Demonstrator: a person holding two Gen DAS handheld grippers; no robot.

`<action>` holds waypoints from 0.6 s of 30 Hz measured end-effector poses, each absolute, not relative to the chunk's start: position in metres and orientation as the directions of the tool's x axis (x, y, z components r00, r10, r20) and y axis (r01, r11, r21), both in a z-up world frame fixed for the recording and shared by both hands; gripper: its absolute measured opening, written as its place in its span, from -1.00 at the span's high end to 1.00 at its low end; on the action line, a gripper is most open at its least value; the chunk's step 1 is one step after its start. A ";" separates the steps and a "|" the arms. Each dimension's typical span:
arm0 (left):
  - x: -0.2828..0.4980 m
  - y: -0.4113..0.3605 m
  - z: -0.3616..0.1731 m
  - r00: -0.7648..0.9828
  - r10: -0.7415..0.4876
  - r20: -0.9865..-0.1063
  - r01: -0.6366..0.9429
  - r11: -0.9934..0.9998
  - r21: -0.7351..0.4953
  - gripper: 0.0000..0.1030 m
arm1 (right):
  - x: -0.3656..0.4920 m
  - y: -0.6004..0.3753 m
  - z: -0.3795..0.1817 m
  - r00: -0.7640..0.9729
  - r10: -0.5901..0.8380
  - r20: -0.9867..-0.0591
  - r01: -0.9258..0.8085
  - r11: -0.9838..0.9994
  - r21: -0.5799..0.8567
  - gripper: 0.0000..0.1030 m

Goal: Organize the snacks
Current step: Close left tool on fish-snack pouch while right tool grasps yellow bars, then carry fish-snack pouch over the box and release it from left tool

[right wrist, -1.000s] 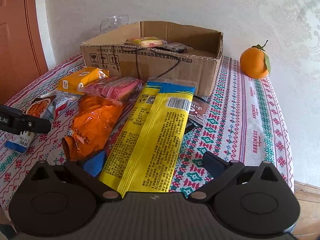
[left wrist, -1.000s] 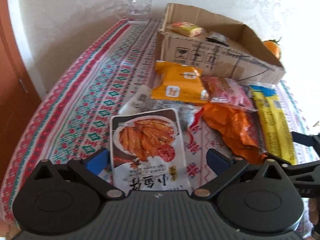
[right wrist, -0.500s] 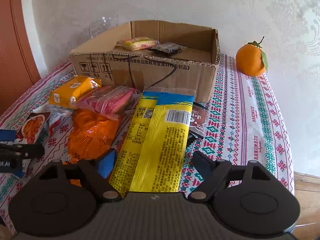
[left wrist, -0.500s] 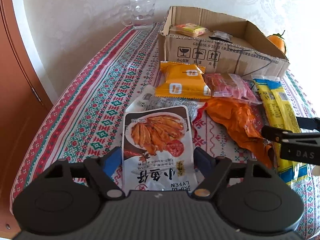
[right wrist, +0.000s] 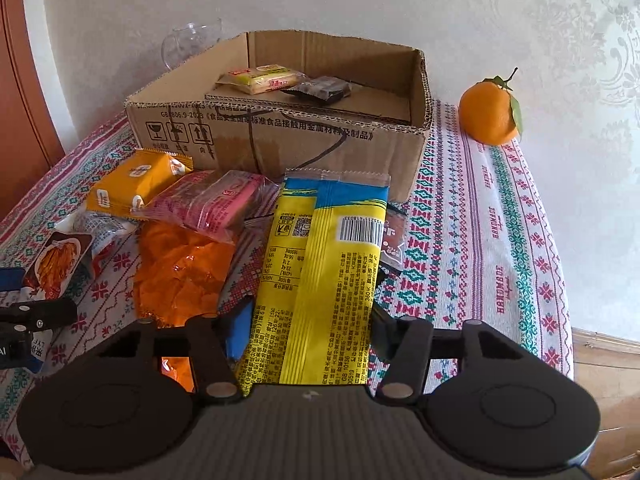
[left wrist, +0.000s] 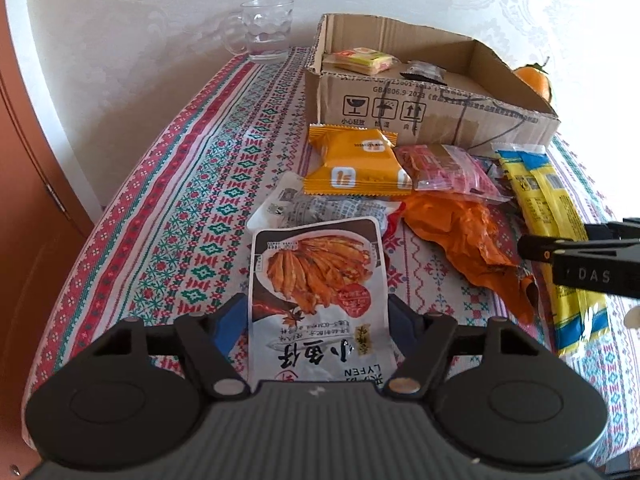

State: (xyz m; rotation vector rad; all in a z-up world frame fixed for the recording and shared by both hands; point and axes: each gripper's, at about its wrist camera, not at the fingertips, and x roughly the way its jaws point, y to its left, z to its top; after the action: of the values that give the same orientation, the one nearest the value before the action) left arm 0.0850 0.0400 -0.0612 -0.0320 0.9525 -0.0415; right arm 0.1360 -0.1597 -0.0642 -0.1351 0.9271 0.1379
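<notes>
1. Two views, left wrist first: the left gripper [left wrist: 318,320] straddles the near end of a white fish-snack pouch [left wrist: 318,280] lying flat on the counter [left wrist: 160,232]; its jaws are closing, blue pads at the pouch's two side edges, though whether they press yet cannot be told.
2. That pouch's long axis runs straight away from the camera toward the cardboard box [left wrist: 420,116], printed text upside down at the near end.
3. Beyond it lie a grey-printed wrapper [left wrist: 320,210], an orange biscuit pack [left wrist: 356,164], a pink packet [left wrist: 448,168] and a crumpled orange bag [left wrist: 468,244]; a glass mug [left wrist: 264,32] stands beside the box's far left corner.
4. At the right edge, the right gripper [left wrist: 580,264] reaches over a long yellow packet [left wrist: 556,216].
5. Right wrist view: the right gripper [right wrist: 306,328] has the yellow packet [right wrist: 324,276] between its closing jaws, pads close against both long edges.
6. That packet points lengthwise away from the camera, its blue-and-clear far end just short of the box [right wrist: 280,136], barcode facing up.
7. Inside the box sit a yellow wafer pack [right wrist: 260,78] and a dark packet [right wrist: 324,90].
8. An orange fruit [right wrist: 490,112] with a leaf stands to the right of the box, apart from it; the left gripper [right wrist: 28,320] shows at the left edge.
</notes>
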 end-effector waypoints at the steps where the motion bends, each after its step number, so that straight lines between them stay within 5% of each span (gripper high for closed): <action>1: 0.084 0.041 -0.060 0.576 -0.056 -0.815 0.031 0.998 -0.046 -0.39 | 0.135 -0.161 -0.063 0.593 0.061 -0.803 -0.177 0.983 -0.056 -0.20; 18: 0.077 0.047 -0.031 0.521 -0.177 -0.835 0.241 0.969 -0.056 -0.37 | 0.111 -0.169 -0.017 0.610 0.148 -0.778 -0.300 0.952 -0.054 -0.18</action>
State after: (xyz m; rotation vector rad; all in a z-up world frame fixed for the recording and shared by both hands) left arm 0.0765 0.0465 -0.0307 0.0697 0.9920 -0.2506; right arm 0.1110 -0.1690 -0.0174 -0.1867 0.8782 0.2604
